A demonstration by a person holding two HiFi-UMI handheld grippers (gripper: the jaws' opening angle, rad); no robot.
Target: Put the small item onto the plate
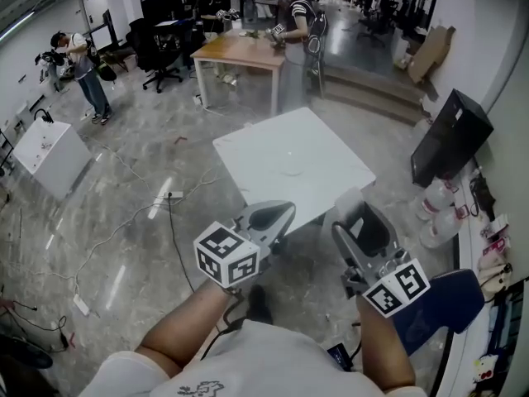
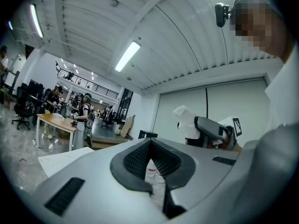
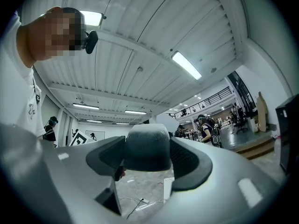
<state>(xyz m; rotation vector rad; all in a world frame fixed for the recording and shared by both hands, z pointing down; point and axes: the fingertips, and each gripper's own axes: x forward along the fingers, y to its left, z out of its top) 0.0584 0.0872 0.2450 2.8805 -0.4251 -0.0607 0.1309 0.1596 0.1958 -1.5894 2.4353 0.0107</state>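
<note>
Small item sat clamped in R gripper, lower right. L gripper jaws were closed, empty. Plate lay on table, mid-frame.

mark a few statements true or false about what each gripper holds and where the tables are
1. The right gripper holds a small whitish item between its jaws. True.
2. The left gripper grips an item too. False: its jaws are together with nothing between them.
3. The small whitish item lies on the white table. False: it is held in the right gripper, off the table.
4. A wooden table stands beyond the white table. True.
</note>
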